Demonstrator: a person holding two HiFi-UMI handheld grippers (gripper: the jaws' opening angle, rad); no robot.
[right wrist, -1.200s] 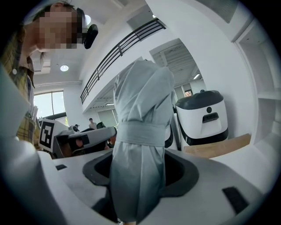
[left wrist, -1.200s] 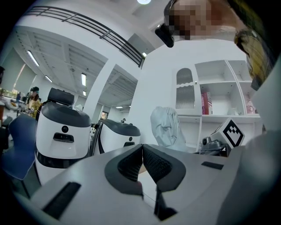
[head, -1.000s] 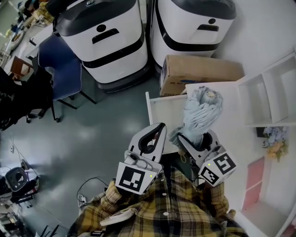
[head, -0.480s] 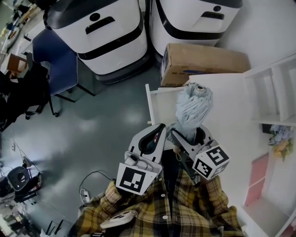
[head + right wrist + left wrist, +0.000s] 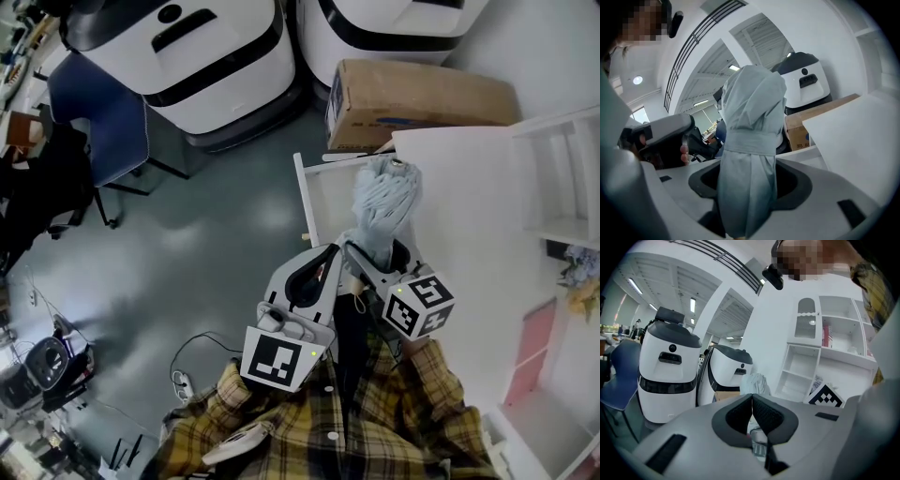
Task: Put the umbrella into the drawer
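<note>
White drawer (image 5: 326,204) stands open; right tongs (image 5: 377,258) clamp folded umbrella (image 5: 382,197)

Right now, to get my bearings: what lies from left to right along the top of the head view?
Blue chair → left white machine → cardboard box → white shelf unit.

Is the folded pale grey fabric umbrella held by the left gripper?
No, the umbrella is gripped in the right gripper's jaws; the left gripper's jaws are together, empty.
</note>
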